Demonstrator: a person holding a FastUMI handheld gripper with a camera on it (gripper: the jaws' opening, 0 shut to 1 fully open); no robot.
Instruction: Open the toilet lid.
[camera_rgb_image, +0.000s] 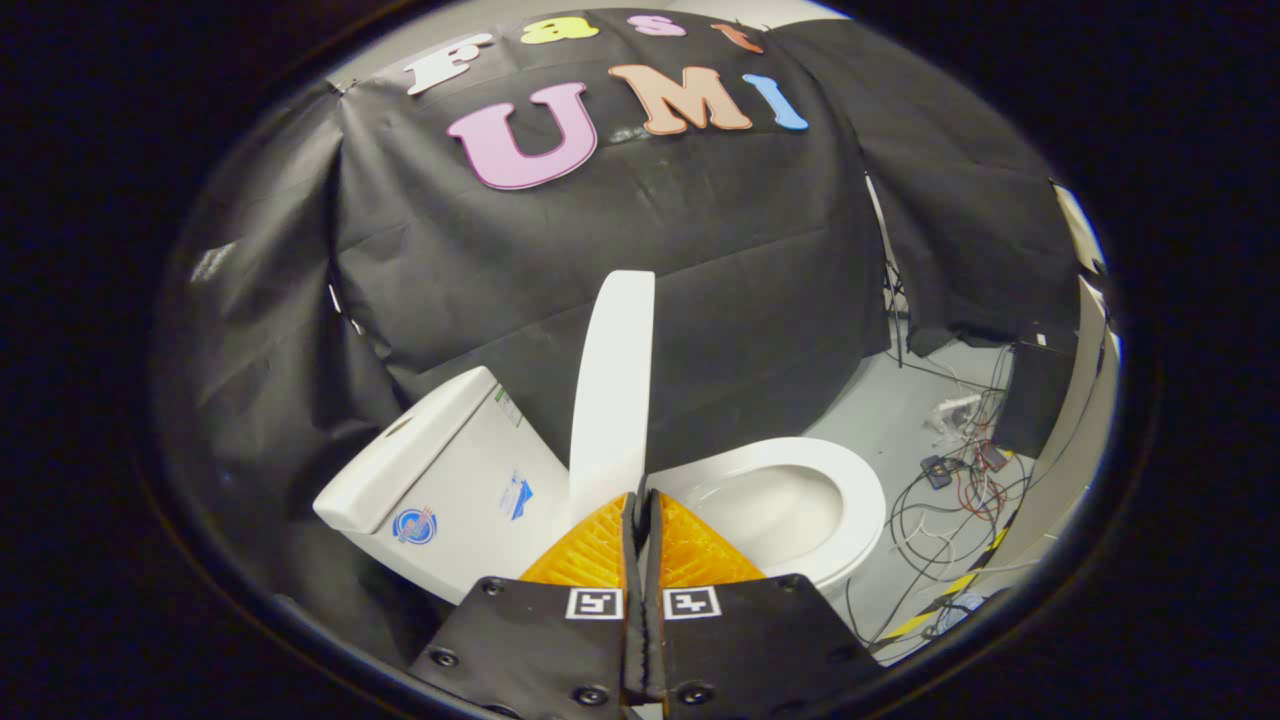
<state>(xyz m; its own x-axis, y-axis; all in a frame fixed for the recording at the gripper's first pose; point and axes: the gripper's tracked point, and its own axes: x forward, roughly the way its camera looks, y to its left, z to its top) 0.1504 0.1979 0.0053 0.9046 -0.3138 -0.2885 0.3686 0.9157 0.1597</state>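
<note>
- Nearest the lens, the gripper (640, 497) is seen with its two fingers pressed almost together, only a thin slit being left between them.
- Whether the lower edge of the toilet lid (612, 385) is pinched in that slit or merely stands just beyond the fingertips cannot be told.
- A square marker is carried on each finger body, close to the lens.
- Straight ahead of the fingertips, the toilet lid is seen raised, standing on edge nearly upright and viewed from its side.
- To the right of the lid, the seat ring (850, 490) lies flat and the open bowl (775, 510) is exposed inside it.
- To the left of the lid, the cistern (440, 480) is seen, with two stickers on its side wall.
- Beyond the toilet, black cloth (650, 250) is hung as the backdrop.
- Further right, a tangle of cables (950, 490) is spread over the grey floor (890, 410), and a strip of yellow-and-black tape (950, 590) is laid nearby.
</note>
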